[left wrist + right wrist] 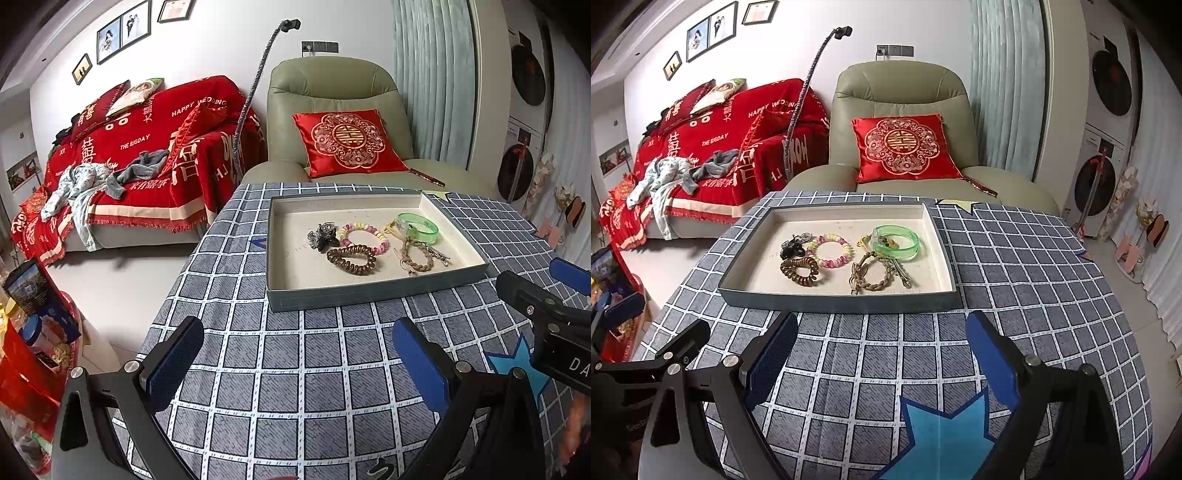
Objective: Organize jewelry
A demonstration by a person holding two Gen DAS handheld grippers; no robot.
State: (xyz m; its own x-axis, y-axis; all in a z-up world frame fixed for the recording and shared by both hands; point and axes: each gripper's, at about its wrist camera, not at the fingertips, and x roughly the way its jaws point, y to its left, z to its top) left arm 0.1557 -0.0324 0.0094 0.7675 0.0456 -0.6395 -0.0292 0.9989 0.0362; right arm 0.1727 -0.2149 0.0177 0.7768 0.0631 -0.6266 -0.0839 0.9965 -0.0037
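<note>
The left tool hangs over the checked surface with its blue pads spread wide and nothing between them. The right tool is the same: wide apart, empty, near the front edge of the tray but not touching it.

The jewelry all lies inside that shallow grey tray, bunched toward its right half. There is a dark hair claw at the left, a pastel bead bracelet beside it, a brown coil hair tie nearer, a green bangle at the far right, and a braided cord bracelet with metal clips touching or overlapping the bangle.

The likely trouble is that crowding: the pieces sit so close that closing on one could drag a neighbour along, especially the cord, whose clips may snag. The light tray could also slide on the cloth if a finger catches its wall.

The surface is covered with a grey-blue checked cloth with a blue star near the front. Beyond it stand a green armchair with a red cushion, and at the left a sofa under a red throw with loose clothes.
</note>
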